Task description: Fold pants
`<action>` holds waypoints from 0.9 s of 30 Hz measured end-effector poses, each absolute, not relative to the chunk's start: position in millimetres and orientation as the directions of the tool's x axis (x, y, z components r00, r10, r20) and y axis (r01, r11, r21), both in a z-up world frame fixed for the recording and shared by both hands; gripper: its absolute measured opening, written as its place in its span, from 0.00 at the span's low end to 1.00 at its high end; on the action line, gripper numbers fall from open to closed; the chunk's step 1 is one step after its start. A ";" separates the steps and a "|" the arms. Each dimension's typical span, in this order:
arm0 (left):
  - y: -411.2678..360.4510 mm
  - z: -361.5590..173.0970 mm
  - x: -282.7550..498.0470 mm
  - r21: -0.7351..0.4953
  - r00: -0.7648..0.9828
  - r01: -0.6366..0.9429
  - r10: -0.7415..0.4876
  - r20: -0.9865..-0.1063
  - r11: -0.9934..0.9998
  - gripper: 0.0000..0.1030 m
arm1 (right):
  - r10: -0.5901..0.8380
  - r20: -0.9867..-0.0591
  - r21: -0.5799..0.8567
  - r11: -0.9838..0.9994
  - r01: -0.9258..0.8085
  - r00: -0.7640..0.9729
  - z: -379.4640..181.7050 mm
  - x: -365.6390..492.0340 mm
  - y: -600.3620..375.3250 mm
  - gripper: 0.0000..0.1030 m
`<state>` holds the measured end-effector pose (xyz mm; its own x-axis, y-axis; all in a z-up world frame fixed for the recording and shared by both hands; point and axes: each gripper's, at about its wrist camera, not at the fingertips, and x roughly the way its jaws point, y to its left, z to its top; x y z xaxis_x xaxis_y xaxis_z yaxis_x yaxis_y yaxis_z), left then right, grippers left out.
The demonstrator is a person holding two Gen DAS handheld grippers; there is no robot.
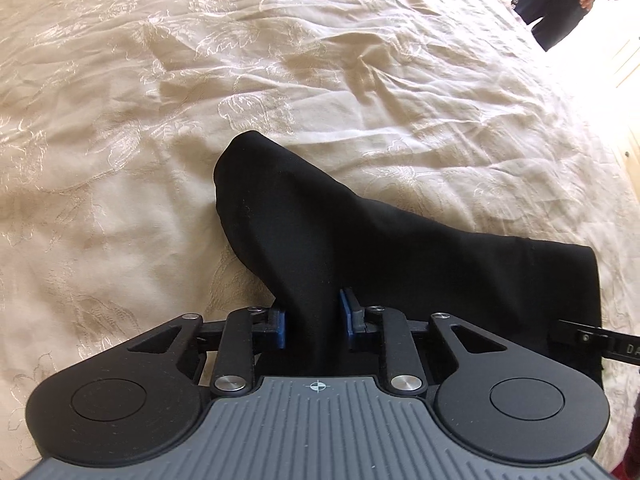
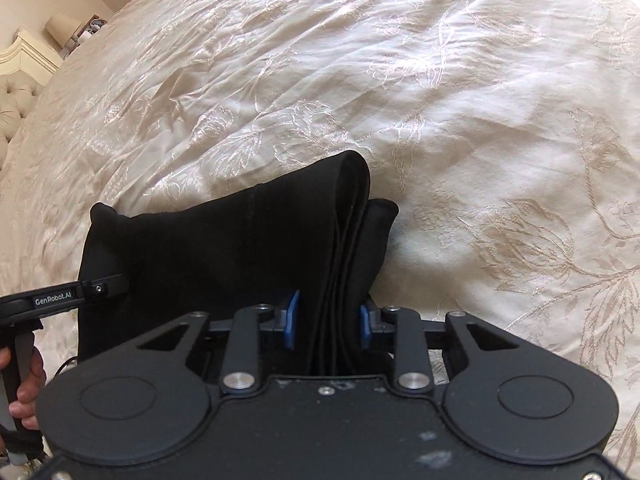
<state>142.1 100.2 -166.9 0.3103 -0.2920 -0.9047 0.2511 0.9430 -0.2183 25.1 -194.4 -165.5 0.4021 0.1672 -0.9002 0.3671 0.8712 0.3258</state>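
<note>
The black pants (image 1: 360,236) are folded into a thick bundle and held up over the cream bedspread (image 1: 200,80). My left gripper (image 1: 314,320) is shut on one side of the bundle, its blue pads pressed against the cloth. My right gripper (image 2: 330,324) is shut on the other side of the pants (image 2: 240,248), where several stacked layer edges run between its blue pads. The right gripper's finger shows at the right edge of the left wrist view (image 1: 592,340). The left gripper shows at the left of the right wrist view (image 2: 80,292), gripping the cloth.
The embroidered cream bedspread (image 2: 440,100) fills both views. A person in dark trousers (image 1: 560,0) stands beyond the bed's far right corner. A tufted headboard (image 2: 12,100) and a lamp (image 2: 60,26) are at the far left of the right wrist view.
</note>
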 end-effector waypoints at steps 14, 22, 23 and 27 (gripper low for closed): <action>139.2 -130.2 135.4 -0.145 0.428 0.231 -0.234 -0.873 0.962 0.19 | 0.196 -0.874 0.336 0.905 0.262 0.444 -142.0 44.3 -148.5 0.24; 255.8 -96.9 169.0 -0.030 0.504 0.087 -0.070 -0.861 0.996 0.18 | 0.353 -0.817 0.436 0.896 0.089 0.456 -130.3 126.0 -30.6 0.23; 273.4 -92.8 174.9 -0.024 0.511 0.063 -0.053 -0.858 0.998 0.18 | 0.374 -0.808 0.446 0.893 0.059 0.455 -127.9 138.2 -13.2 0.23; 325.0 -91.9 196.1 -0.002 0.504 -0.002 0.000 -0.863 1.000 0.20 | 0.434 -0.777 0.476 0.879 -0.025 0.457 -122.2 185.0 47.8 0.23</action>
<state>196.1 325.0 -91.9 0.5044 -0.0002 -0.8635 -0.0023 1.0000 -0.0016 185.0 47.8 -122.2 0.4566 0.4340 -0.7767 -0.0249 0.8788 0.4765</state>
